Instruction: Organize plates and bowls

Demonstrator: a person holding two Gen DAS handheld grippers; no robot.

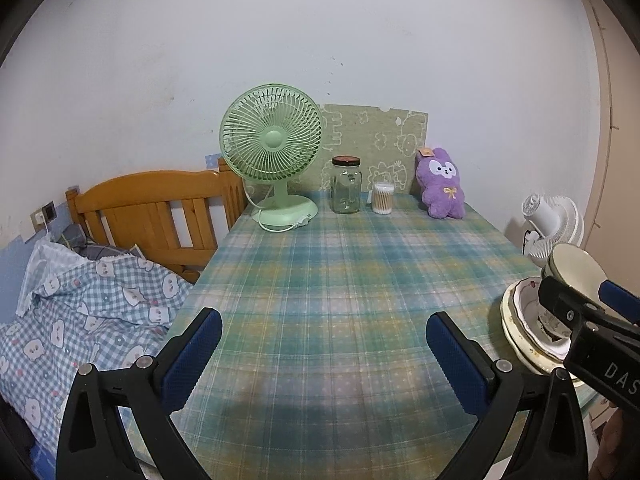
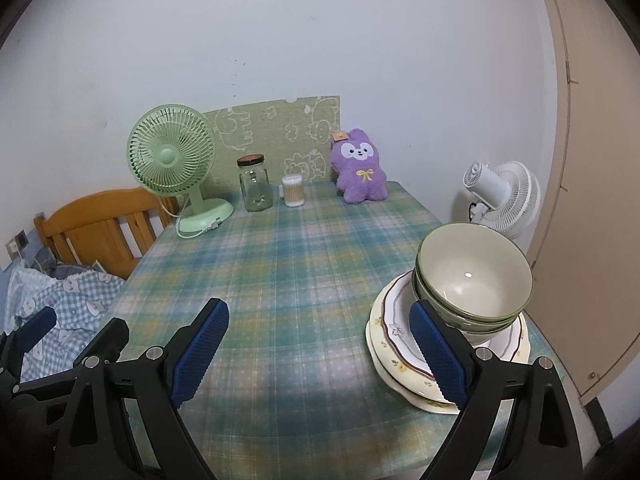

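Nearest, left hand-held gripper [image 1: 323,354]: fingers spread wide, nothing between the blue pads, hovering over the bare checked cloth of the bench [image 1: 340,280]. Probably kept there only in waiting, well apart from the dishes.

Beside it, right hand-held gripper [image 2: 319,354]: also spread wide, holding nothing, tilted down toward the bench. Right pad [image 2: 438,354] just in front of the near rim of the plates, whether touching or only overlapping in view, cannot tell. Seems lined up for a grasp on the stack, not yet made.

At the near right corner of the bench, stack of plates [image 2: 390,330], about three, with flowered and lined rims. On top, nested green bowls [image 2: 476,276], about three, mouth up, sitting a little toward the far side of the plates. Likely piled so to gather all dishes in one place; bowls on plates make a tall pile close to the bench edge, so some risk of sliding if pushed.

Farther, along the wall: green fan [image 2: 172,160], glass jar [image 2: 255,184] with dark lid, cup of cotton swabs [image 2: 293,191], purple plush rabbit [image 2: 360,172]. All well apart from the dishes, no obstacle.

Beyond the bench, white fan [image 2: 502,196] at the right, wooden bed [image 2: 96,228] with checked bedding at the left.
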